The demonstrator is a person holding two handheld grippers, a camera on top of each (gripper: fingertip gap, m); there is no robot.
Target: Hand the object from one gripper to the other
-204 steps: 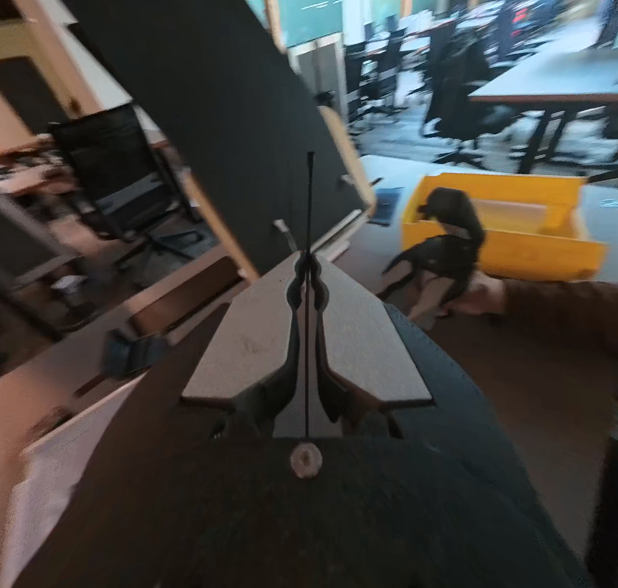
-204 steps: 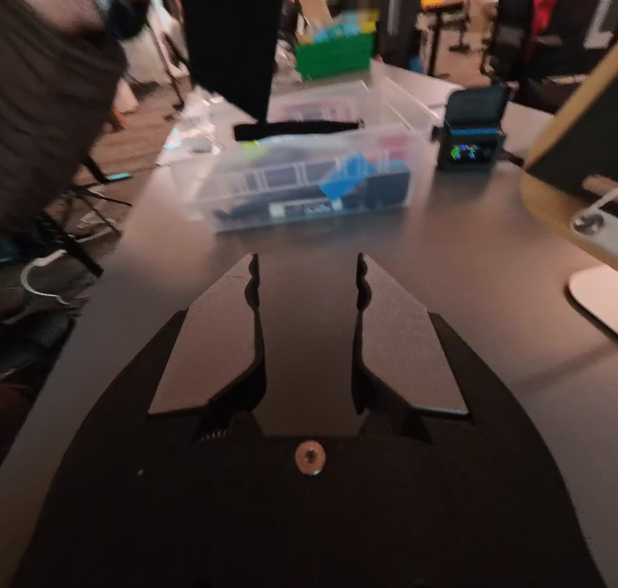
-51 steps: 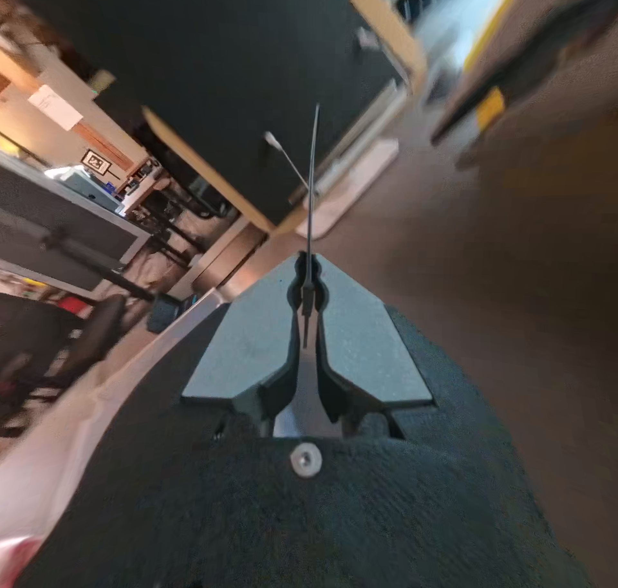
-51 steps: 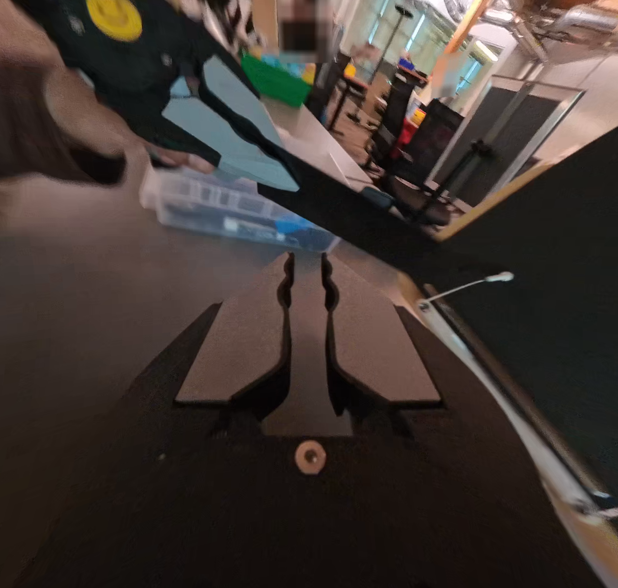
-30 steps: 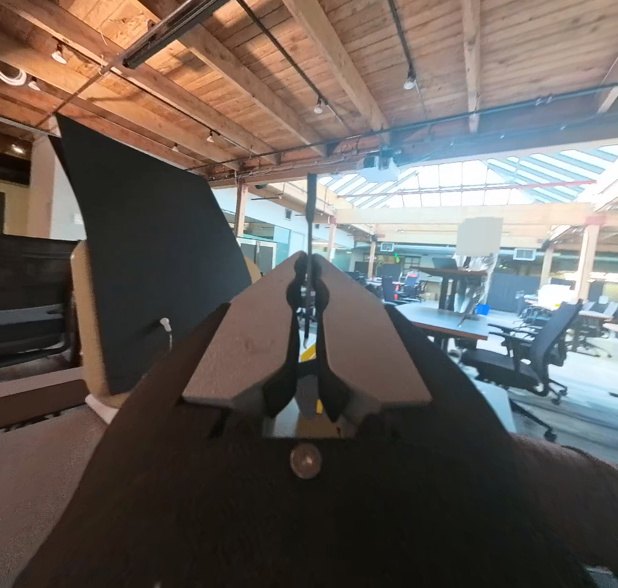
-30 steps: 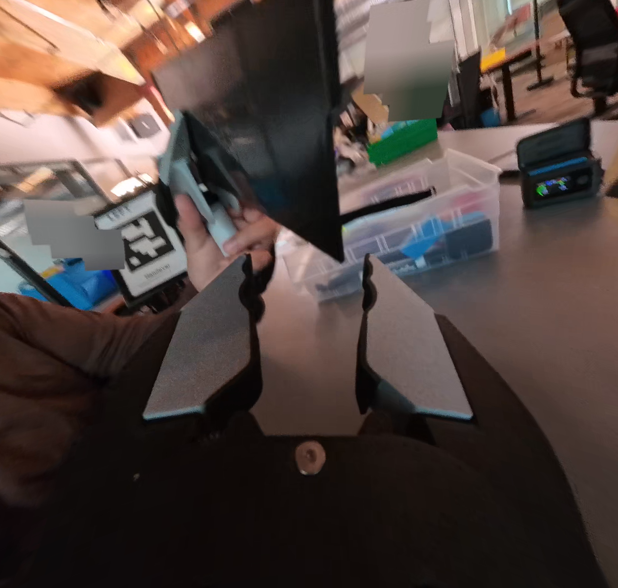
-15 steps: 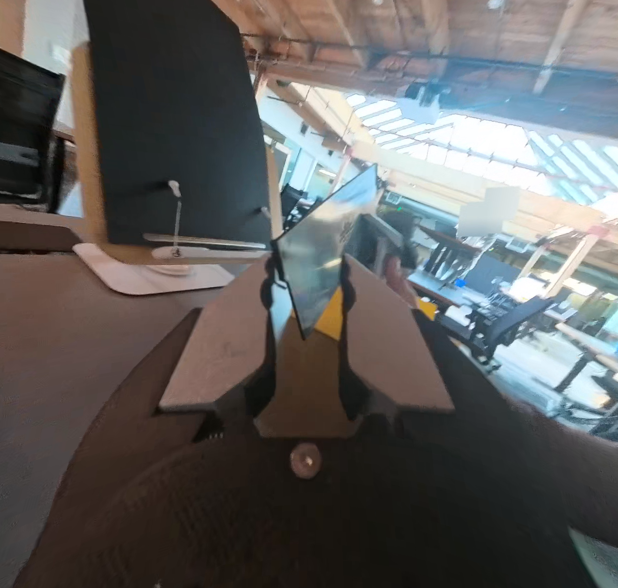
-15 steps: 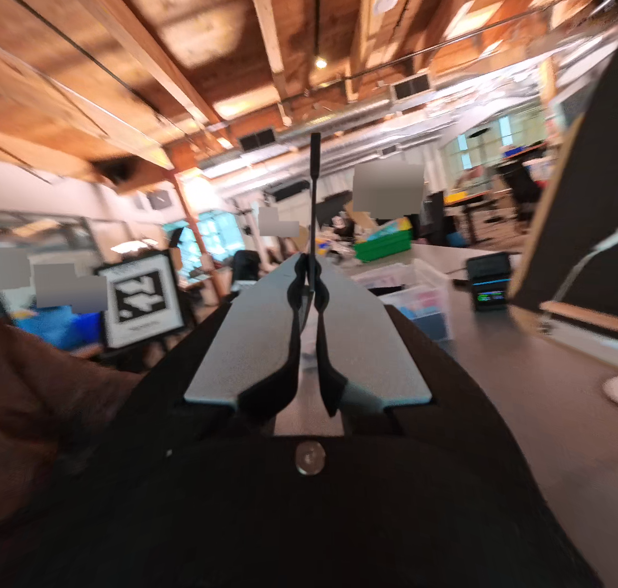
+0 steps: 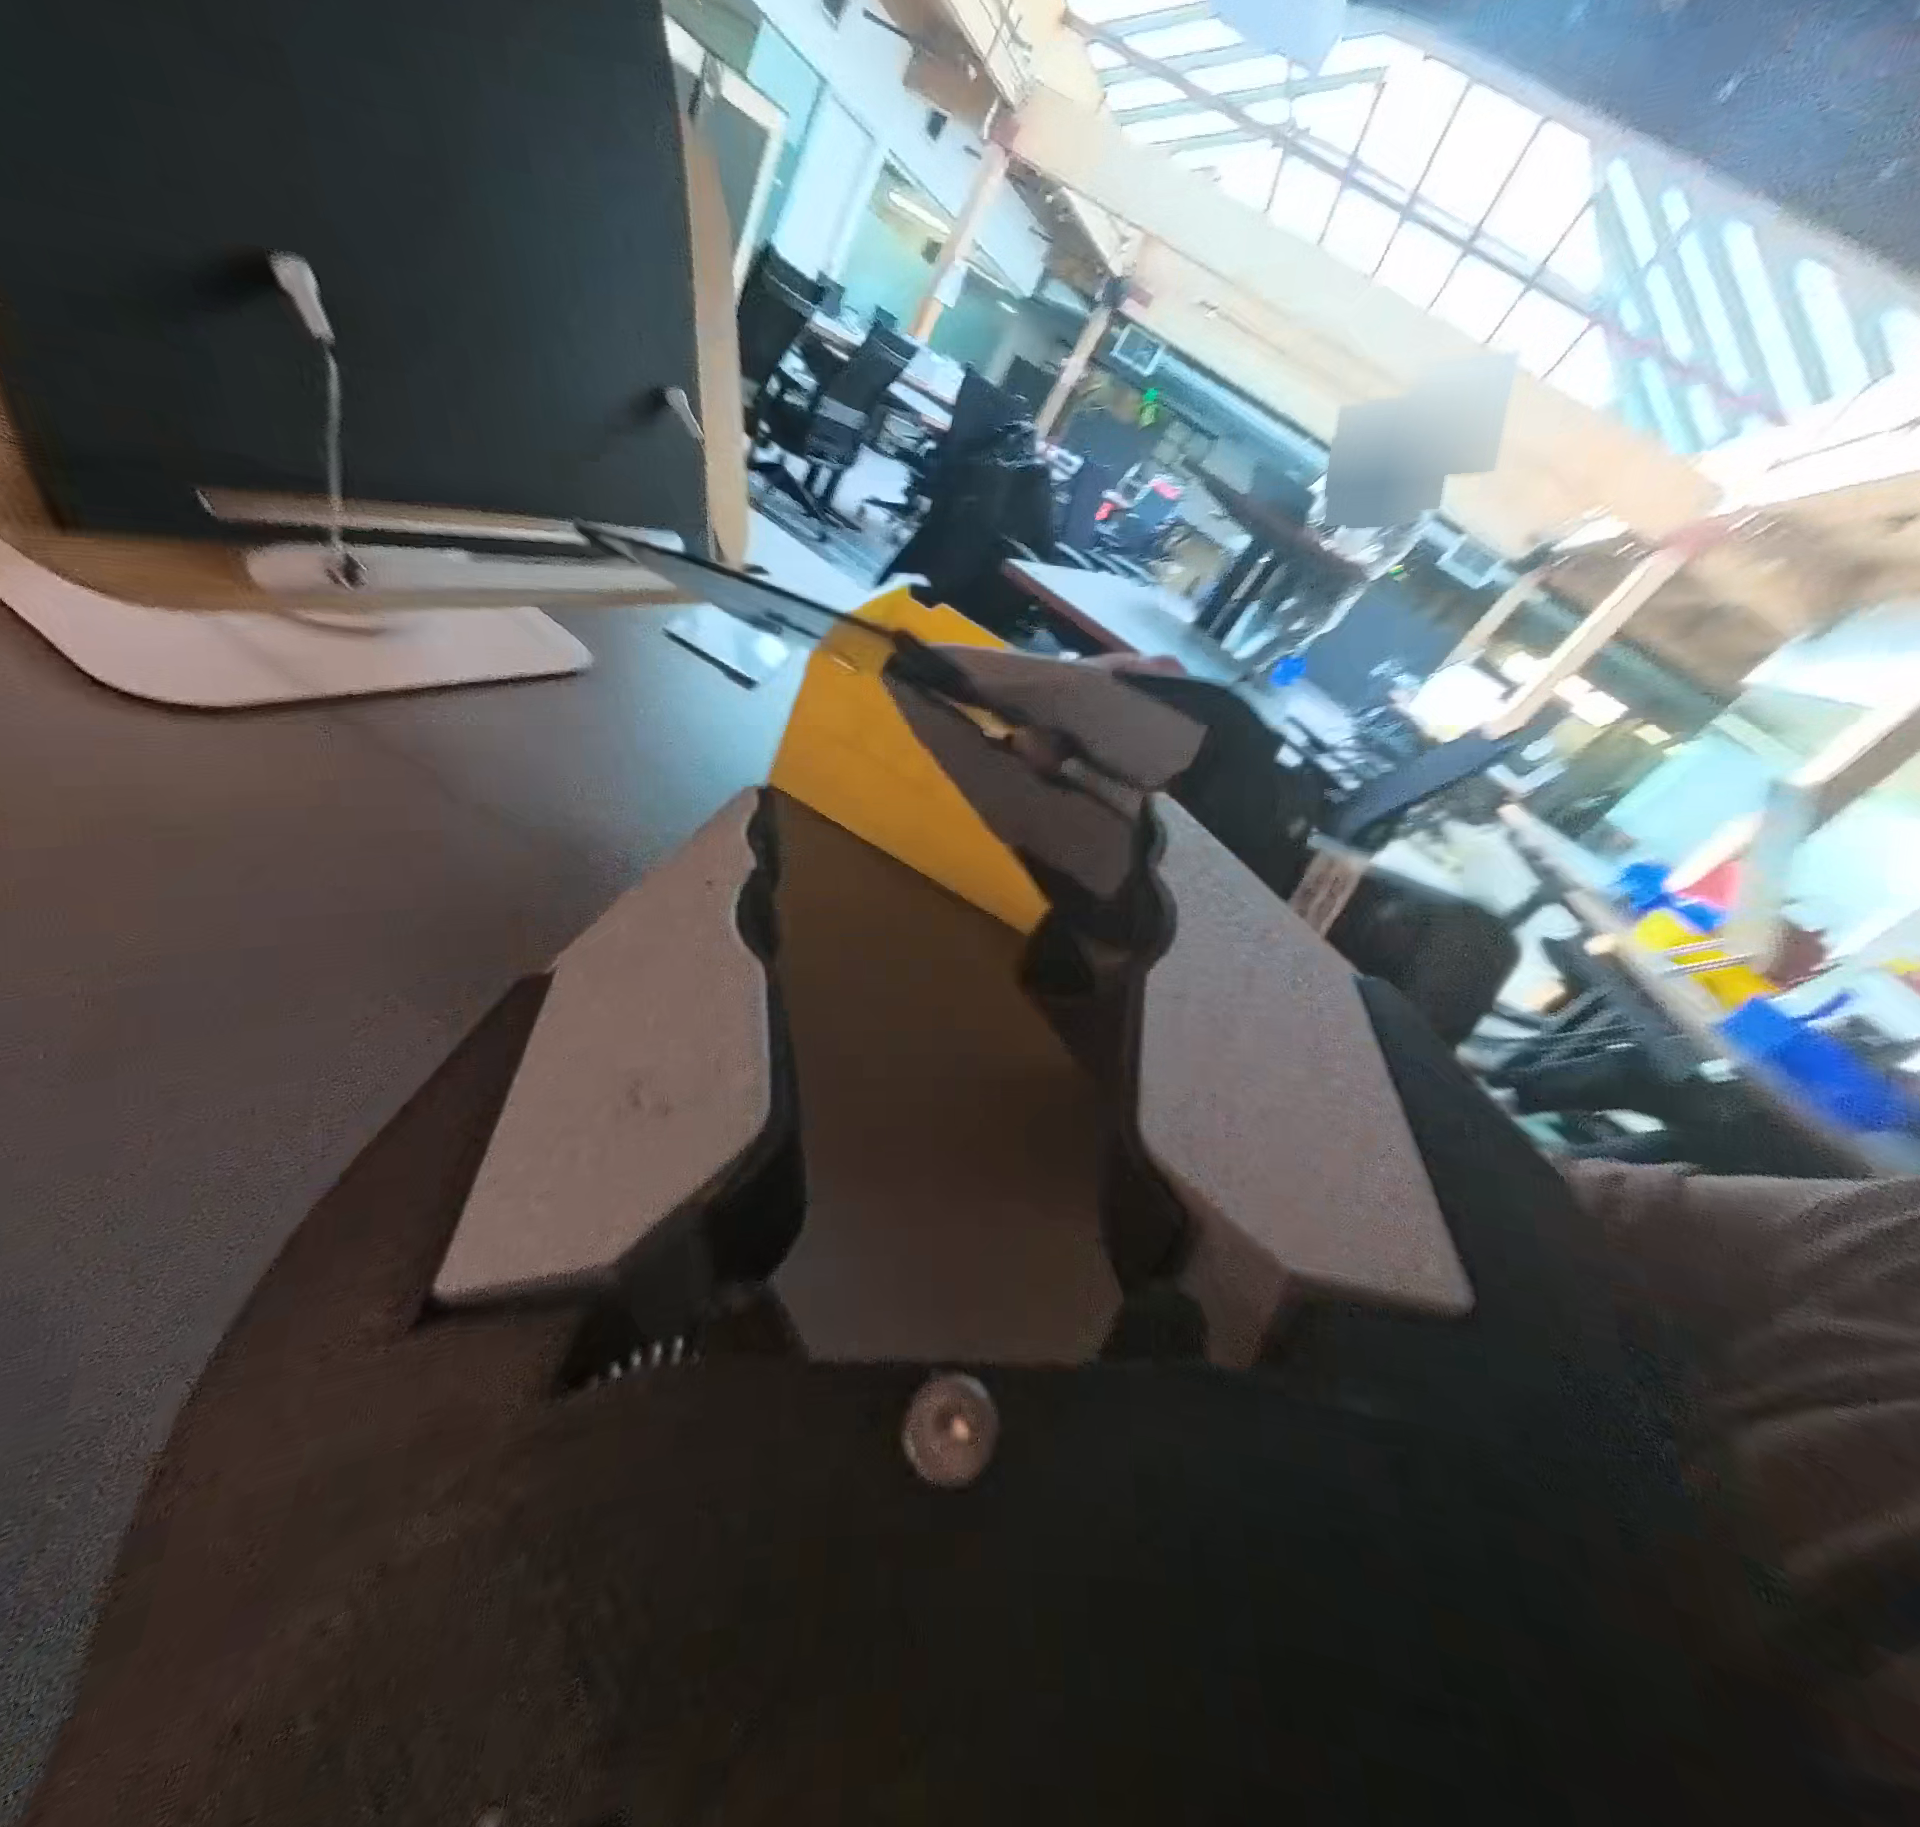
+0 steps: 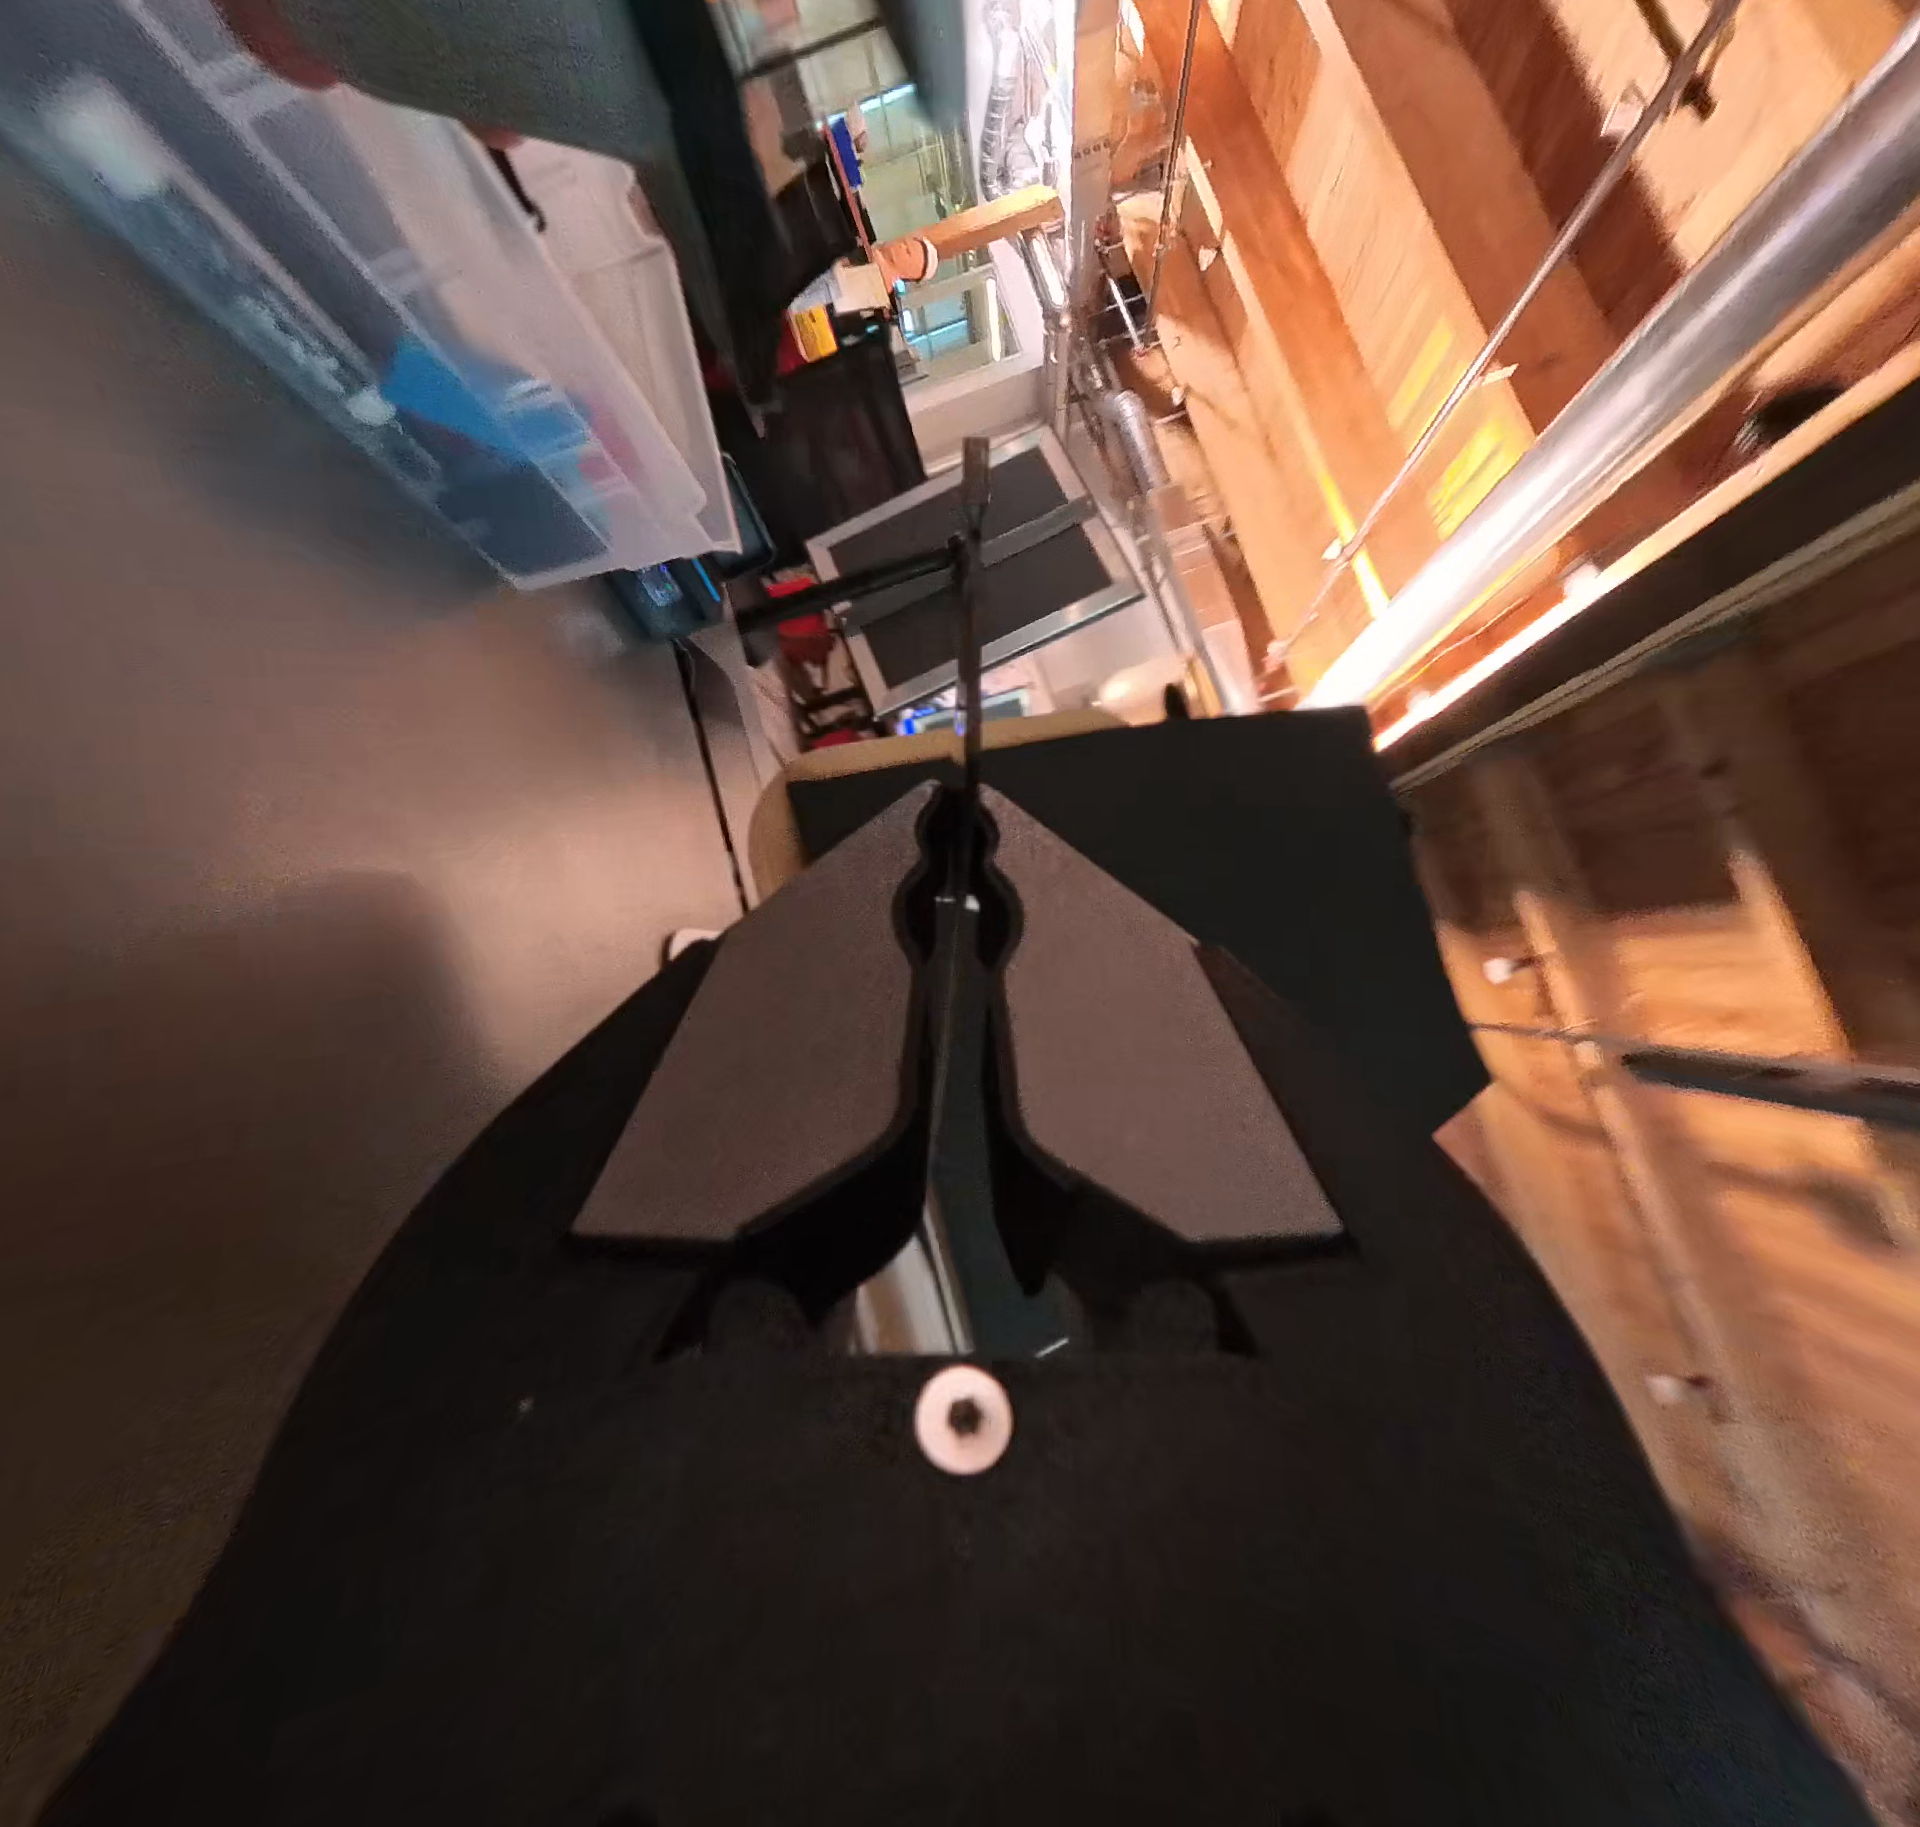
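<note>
Transferred since earlier — thin black sheet (image 10: 971, 655), now pinched edge-on between pressed-together fingers of right gripper (image 10: 961, 811). Left gripper (image 9: 951, 832) — fingers spread, empty, above dark table (image 9: 260, 894).

Dark grey table (image 9: 208, 894), matte top. On it, far side in the left wrist view: white flat base (image 9: 312, 645) of a stand carrying a black panel (image 9: 343, 198); yellow bin (image 9: 883, 759) to the right of it. Right wrist view, blurred: clear plastic storage box (image 10: 436, 343) on the same top, small dark device (image 10: 675, 588) just beside it.
</note>
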